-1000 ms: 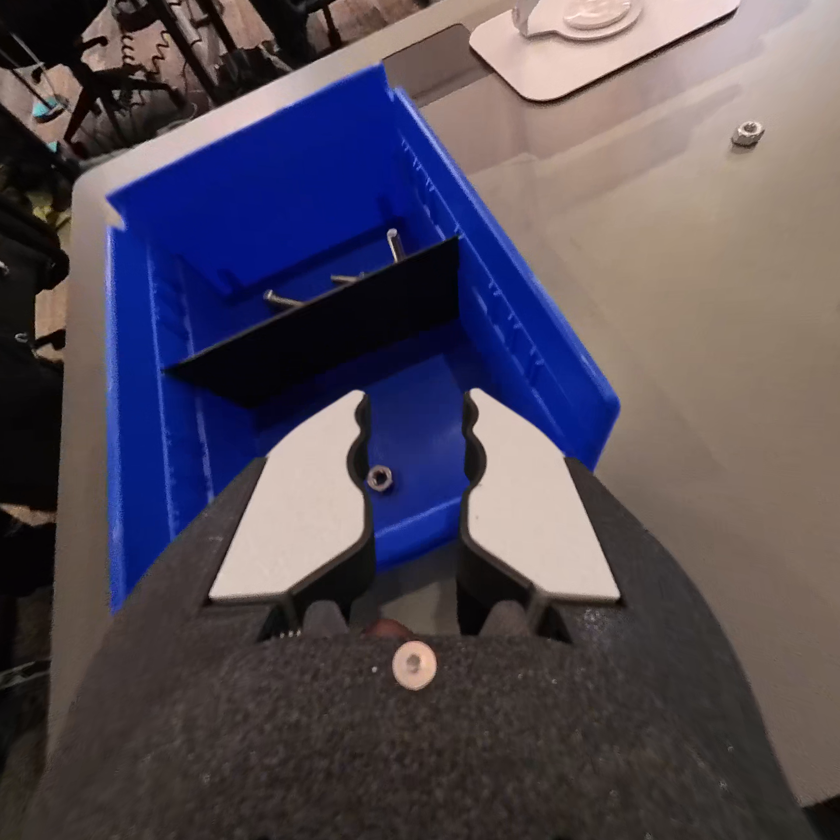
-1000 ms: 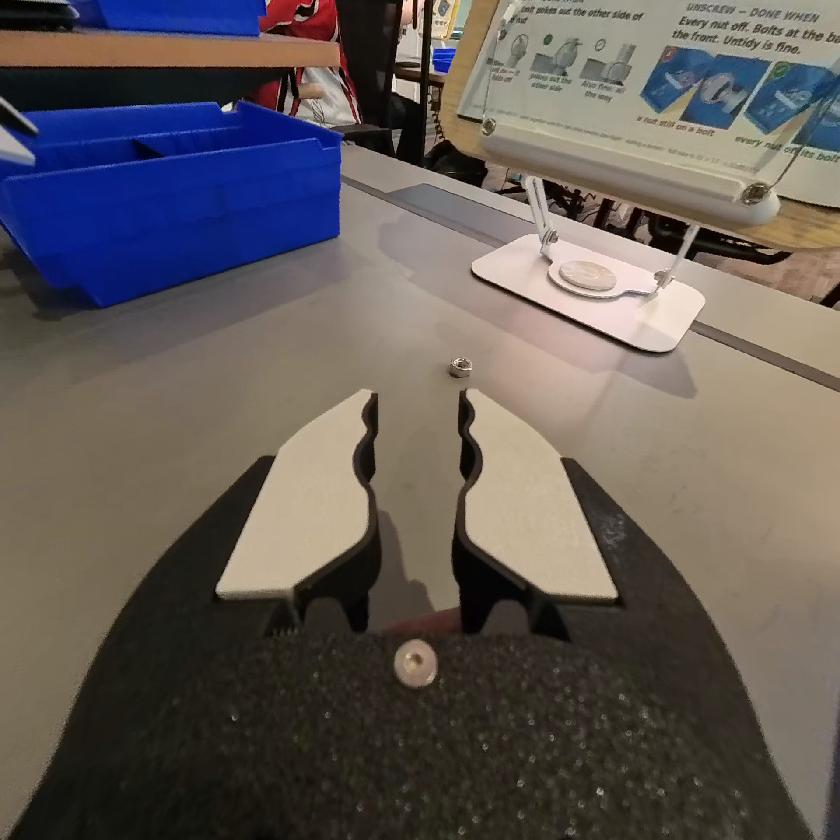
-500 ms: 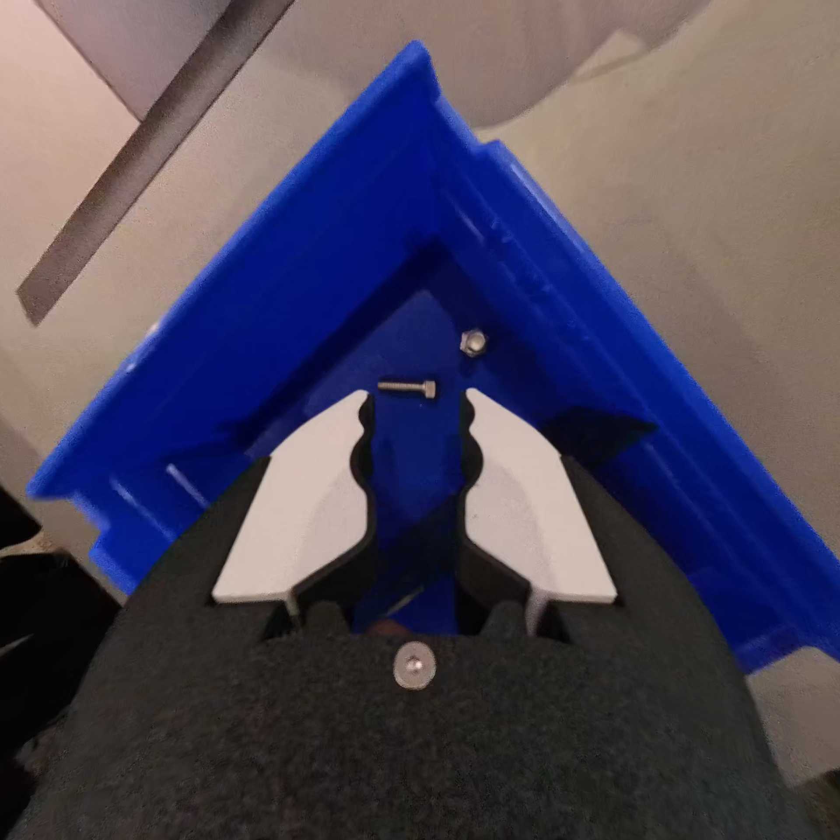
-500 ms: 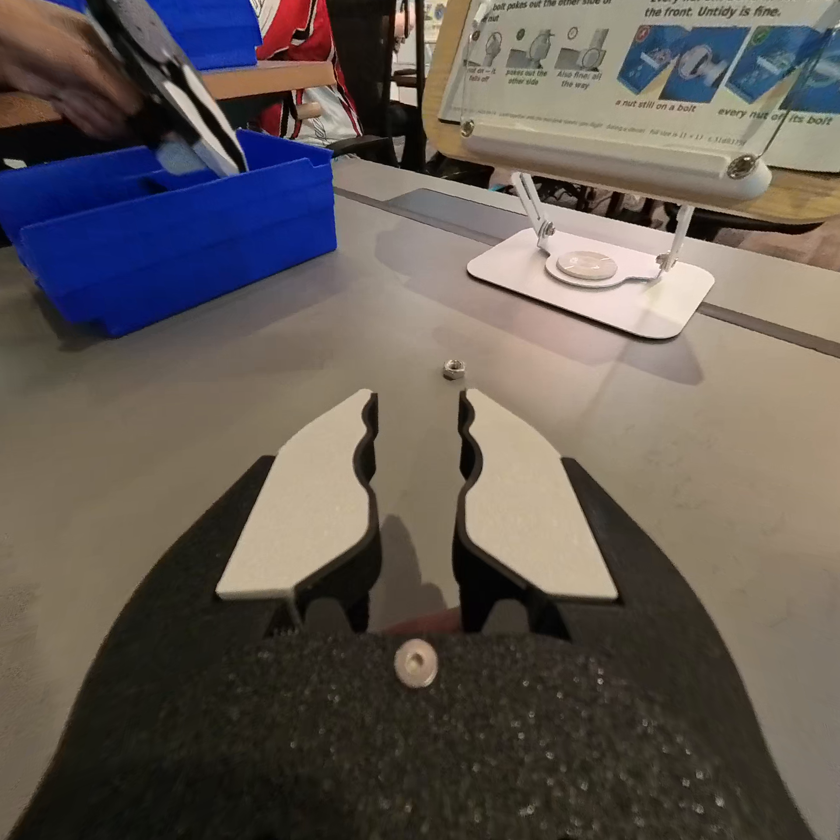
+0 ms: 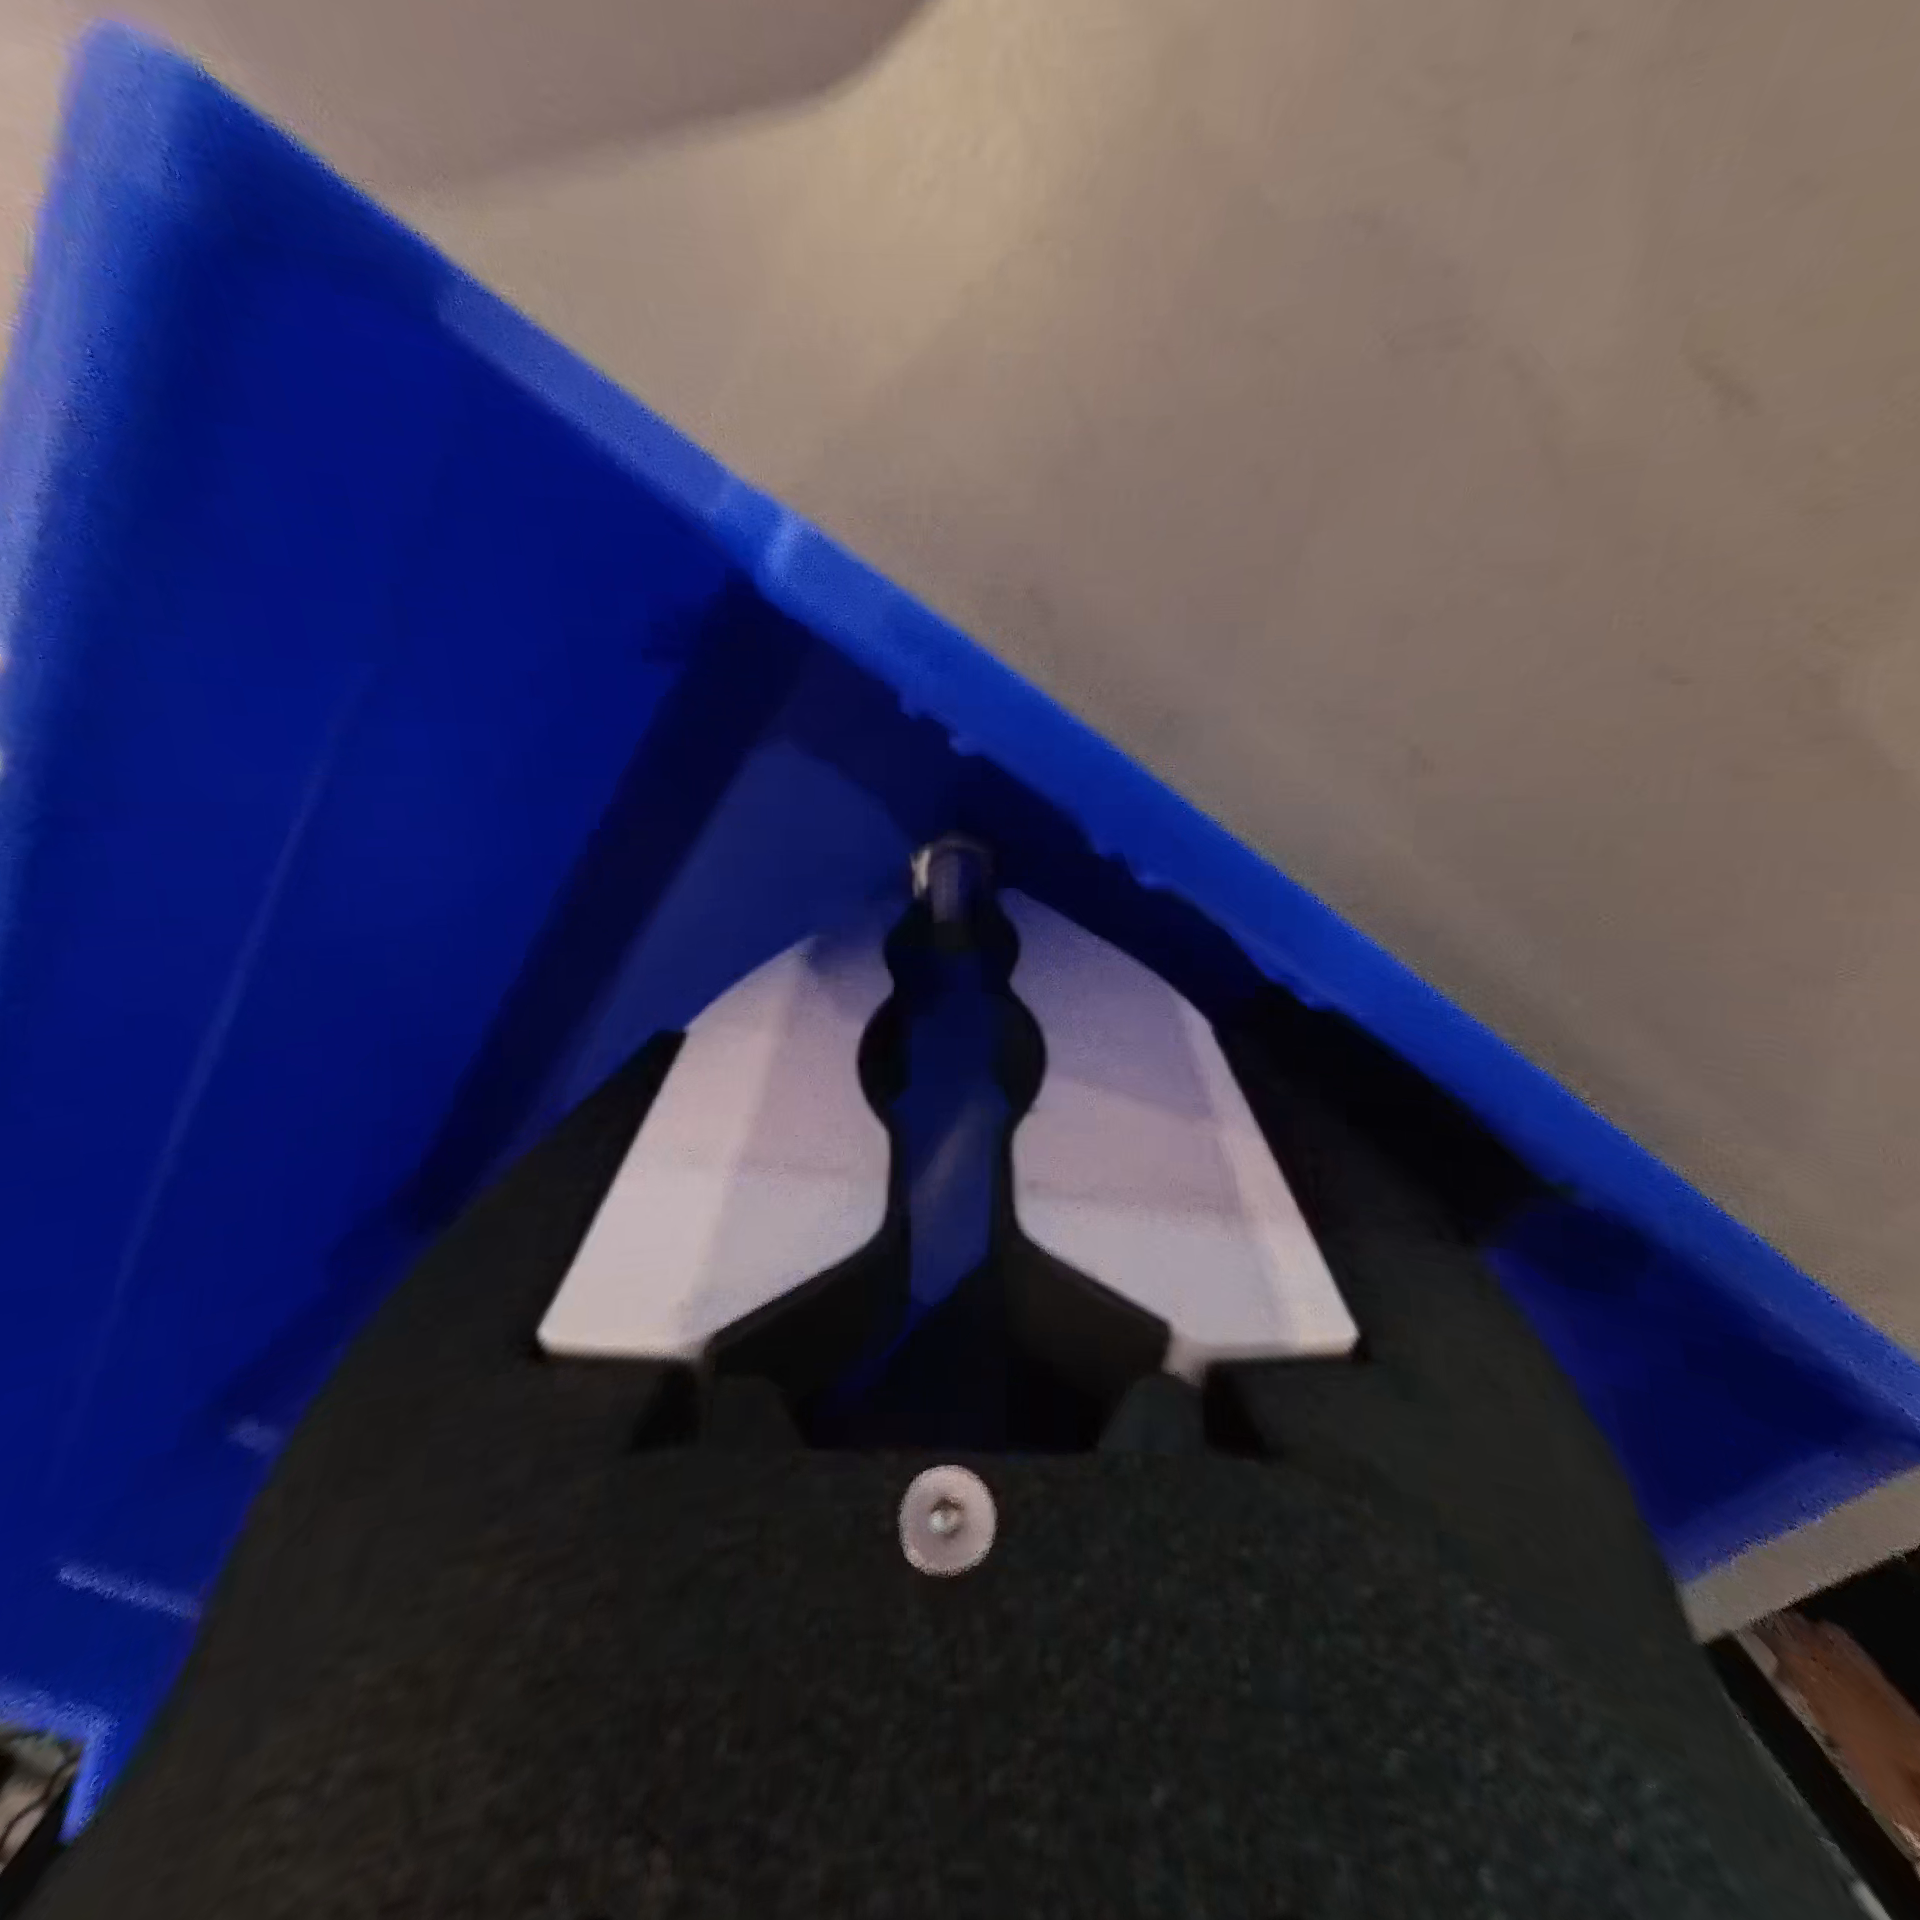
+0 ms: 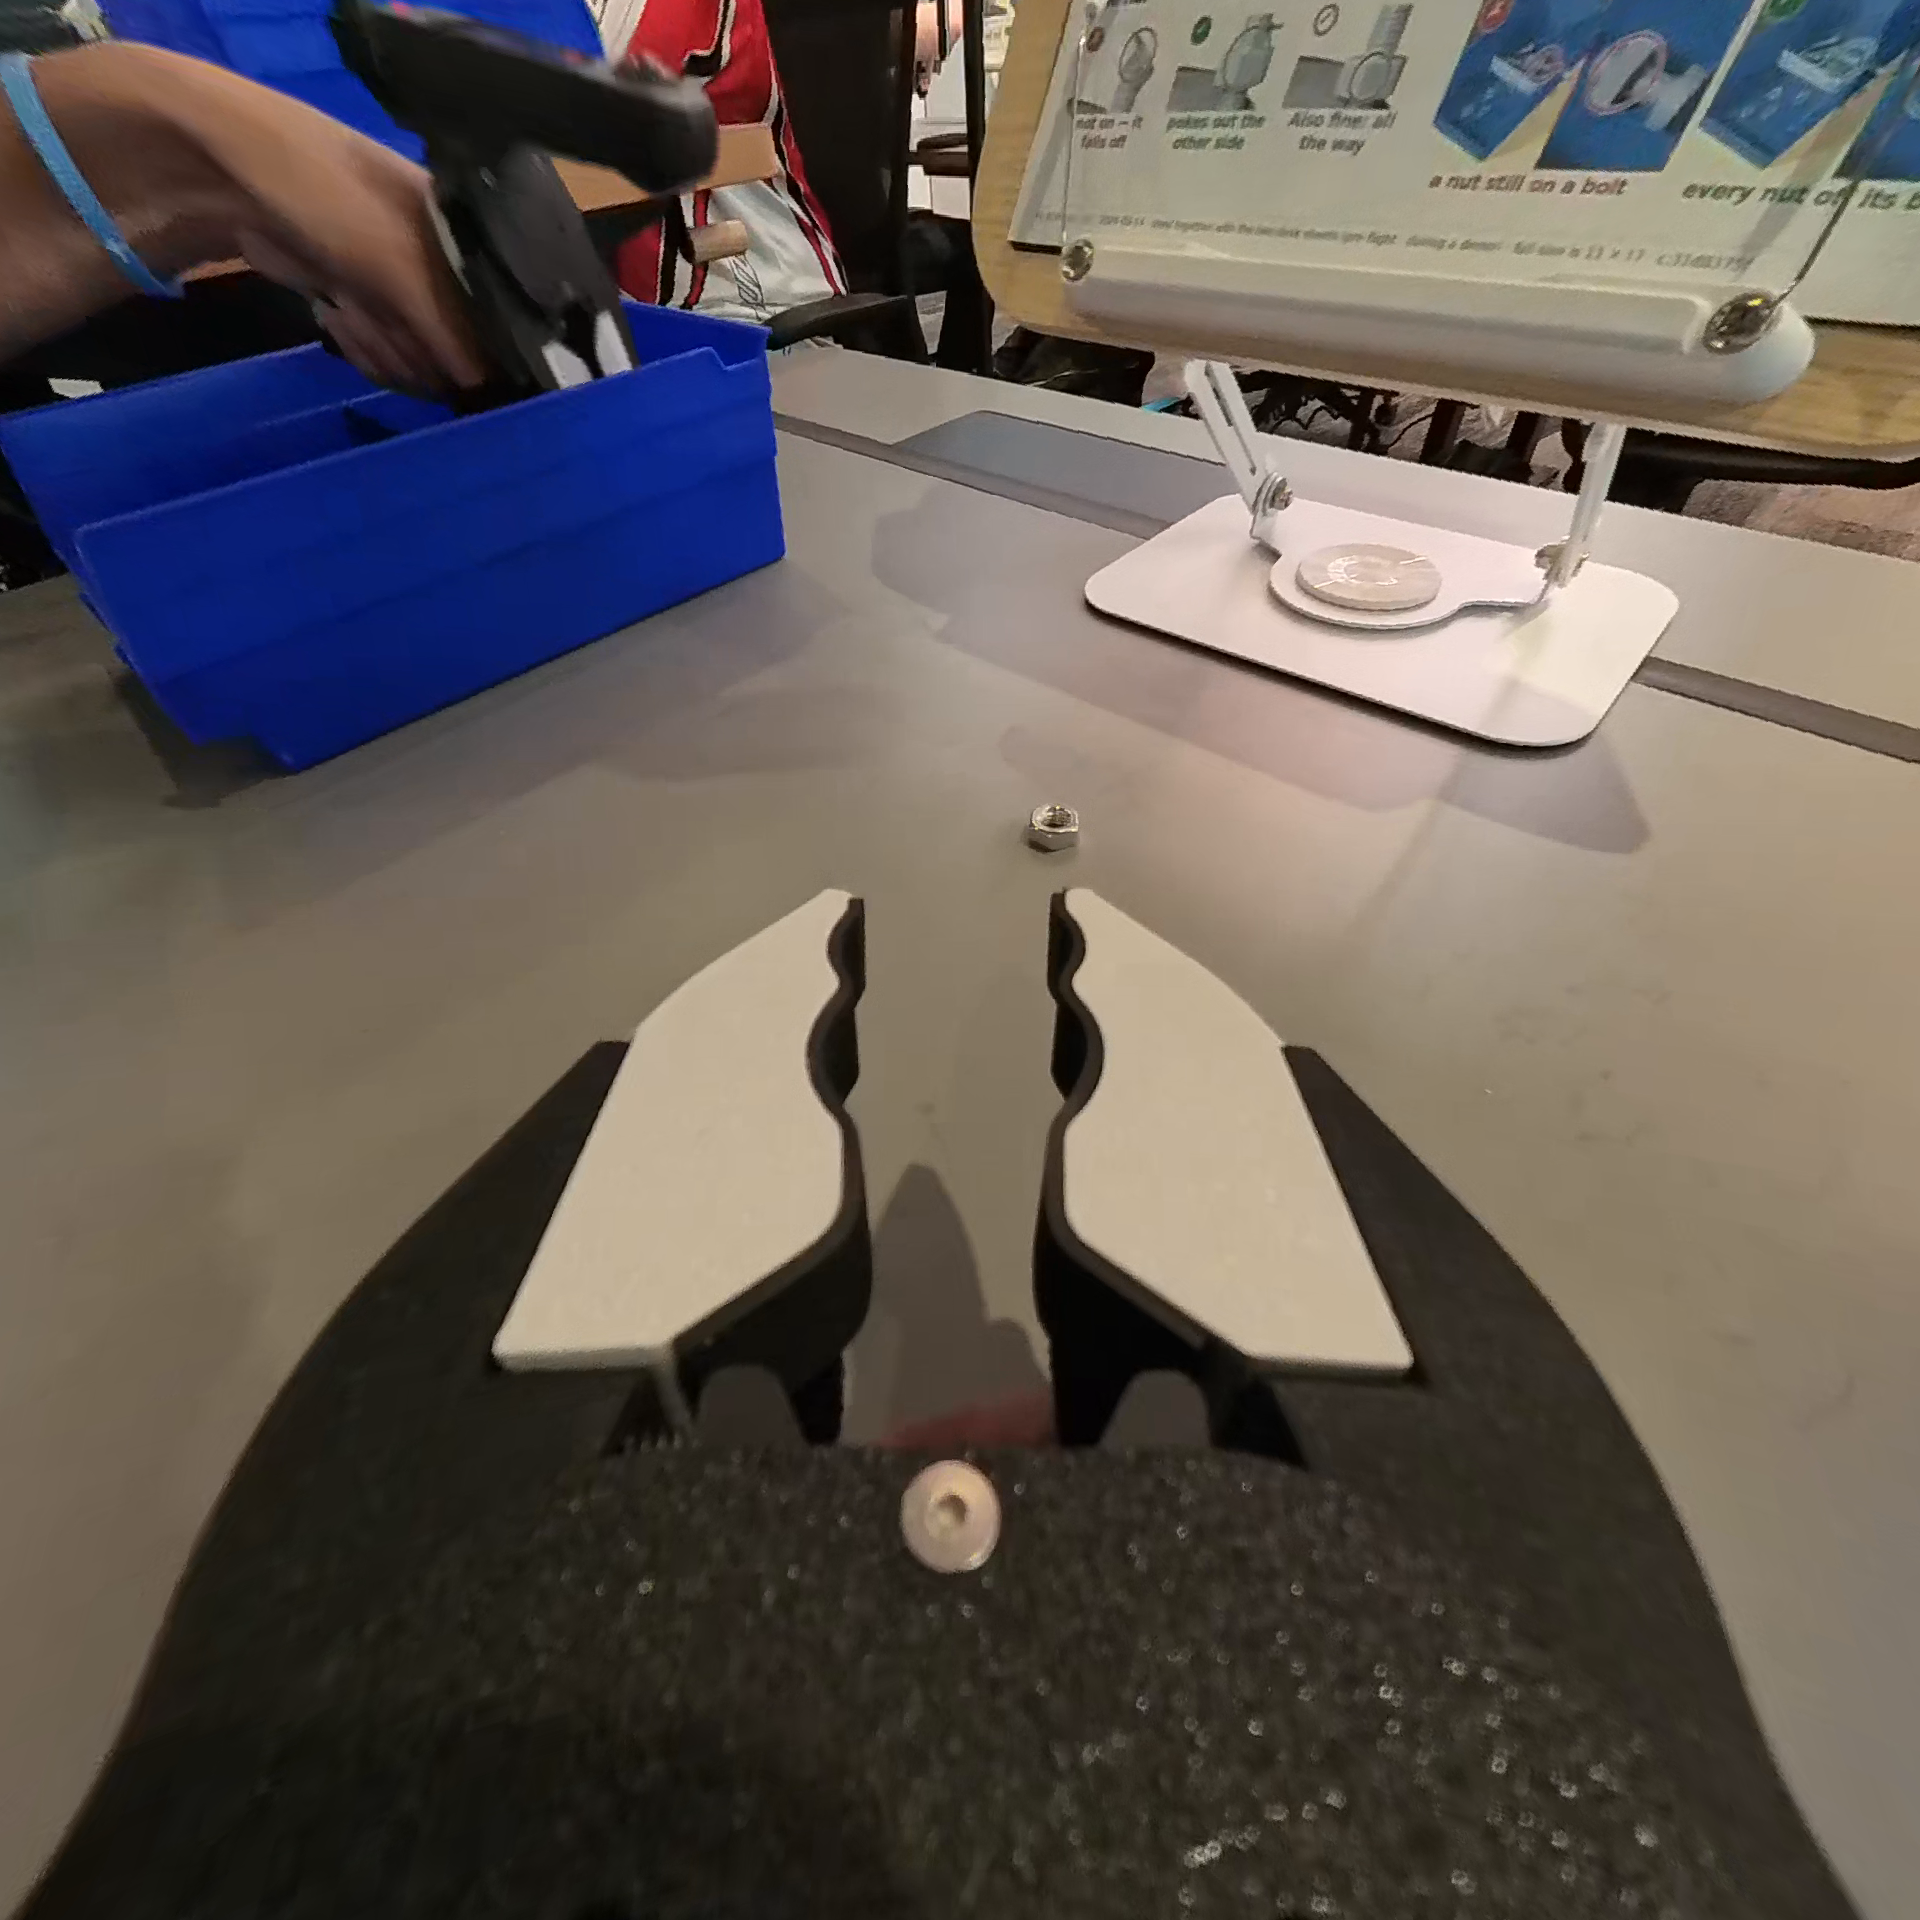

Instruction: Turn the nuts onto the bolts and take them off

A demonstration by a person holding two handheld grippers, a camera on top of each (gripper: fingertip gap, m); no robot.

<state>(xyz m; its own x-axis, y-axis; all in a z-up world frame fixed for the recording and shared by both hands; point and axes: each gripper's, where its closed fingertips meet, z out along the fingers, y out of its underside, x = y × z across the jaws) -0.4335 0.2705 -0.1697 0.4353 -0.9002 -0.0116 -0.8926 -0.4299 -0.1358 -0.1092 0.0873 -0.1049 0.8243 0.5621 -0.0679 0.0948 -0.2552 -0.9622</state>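
Note:
In the left wrist view my left gripper is deep in a corner of the blue bin. Its jaws are nearly closed on a small shiny metal part at the tips. The picture is blurred, so I cannot tell whether it is a bolt or a nut. In the right wrist view my right gripper is open and empty, low over the grey table. A loose nut lies on the table just beyond its tips. The left gripper, held by a hand, reaches into the bin.
A white stand holding an instruction board sits at the back right of the table. The bin is at the back left and has a divider inside. Chairs and a person are behind the table. My hands' fingertips stand some 40 cm from each other. My right gripper's tips are some 15 cm from the loose nut.
My left gripper went down into the bin's corner and closed from open onto a small metal part. My right gripper stayed open and edged slightly toward the loose nut.

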